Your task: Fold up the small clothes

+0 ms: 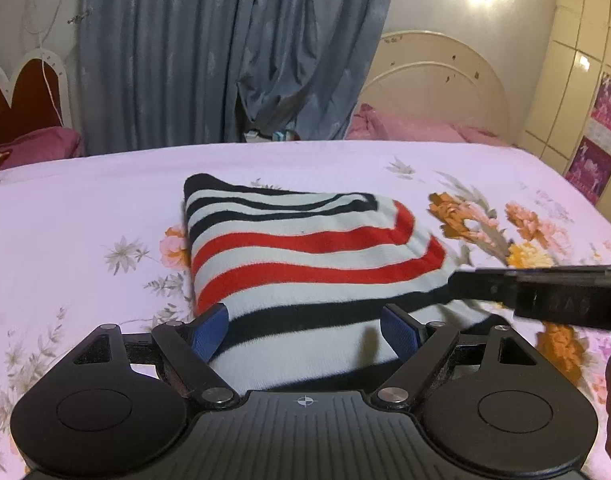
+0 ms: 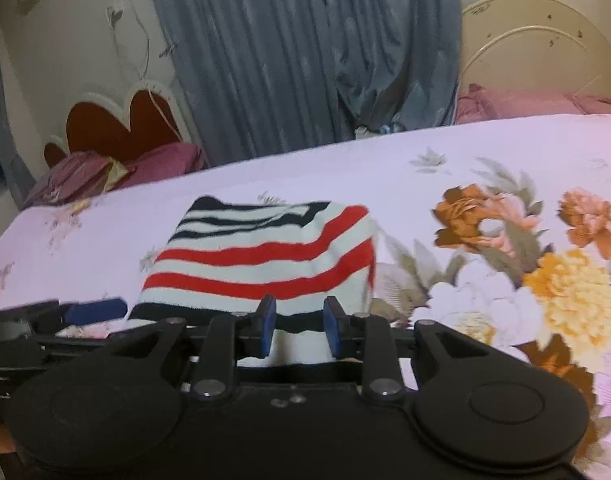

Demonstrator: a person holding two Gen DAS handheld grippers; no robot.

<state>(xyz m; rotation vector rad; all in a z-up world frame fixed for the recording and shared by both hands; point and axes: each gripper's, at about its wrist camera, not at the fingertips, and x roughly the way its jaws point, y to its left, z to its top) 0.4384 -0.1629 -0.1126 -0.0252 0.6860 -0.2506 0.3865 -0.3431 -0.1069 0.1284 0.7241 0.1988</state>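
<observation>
A folded striped garment [image 1: 305, 256], white with black and red stripes, lies on the floral bedsheet [image 1: 85, 208]. My left gripper [image 1: 305, 330] is open, its blue pads wide apart over the garment's near edge. My right gripper [image 2: 299, 330] is part open, its blue pads a small gap apart at the garment's near edge [image 2: 265, 264]; no cloth is pinched between them. The right gripper shows as a dark bar in the left wrist view [image 1: 545, 292], at the garment's right corner. The left gripper's blue pad shows in the right wrist view [image 2: 95, 310].
The bed's far edge runs across the view, with blue curtains [image 1: 225, 52] behind it. A cream headboard [image 1: 437, 76] and pink pillows [image 1: 405, 126] are at the right. A red heart-shaped headboard [image 2: 121, 124] and a magenta pillow are at the left.
</observation>
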